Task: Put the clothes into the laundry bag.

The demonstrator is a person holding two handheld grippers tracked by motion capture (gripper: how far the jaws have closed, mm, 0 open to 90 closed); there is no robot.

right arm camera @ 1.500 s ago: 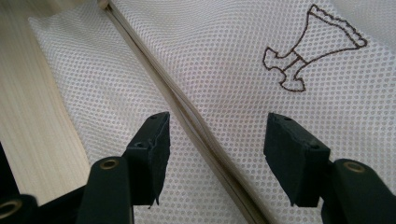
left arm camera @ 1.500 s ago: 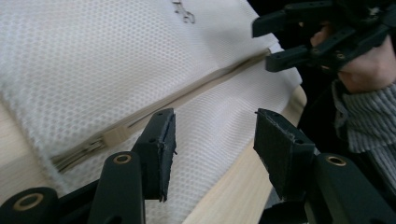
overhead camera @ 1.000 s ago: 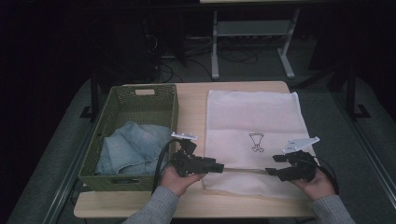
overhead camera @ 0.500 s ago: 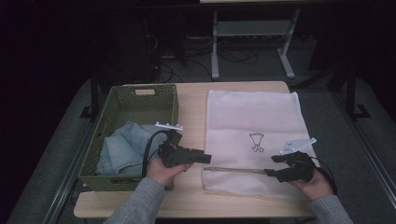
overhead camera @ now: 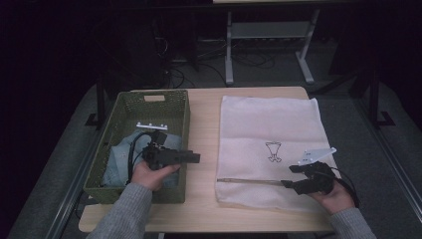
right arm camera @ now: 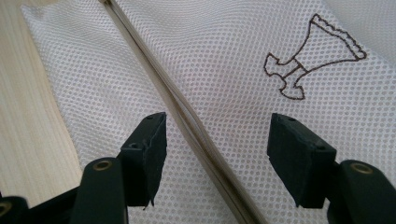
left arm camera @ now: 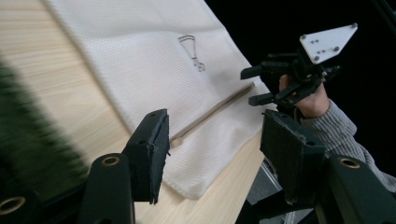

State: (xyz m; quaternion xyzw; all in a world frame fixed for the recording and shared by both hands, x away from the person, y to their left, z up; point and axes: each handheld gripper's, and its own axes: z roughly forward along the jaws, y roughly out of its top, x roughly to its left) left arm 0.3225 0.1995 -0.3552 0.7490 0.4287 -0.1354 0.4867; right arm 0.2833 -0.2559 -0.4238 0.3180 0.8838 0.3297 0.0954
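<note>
At nine o'clock on the wooden table (overhead camera: 204, 124), the green basket (overhead camera: 124, 107) half hides blue cloth (overhead camera: 117, 159) beneath the empty, open-jawed left gripper (overhead camera: 191, 158); at four o'clock, the right gripper (overhead camera: 288, 183) gapes over the white mesh bag (overhead camera: 268, 119); dark room beyond.

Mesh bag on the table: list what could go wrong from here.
1. The right gripper hovers open over the mesh bag by its zipper; closing could pinch loose mesh instead.
2. The left gripper is open near the basket rim; reaching for the blue garment could snag the weave.

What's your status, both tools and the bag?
Left tool open, over basket rim. Right tool open at mesh bag zipper. Bag flat, zipper path unobstructed.
</note>
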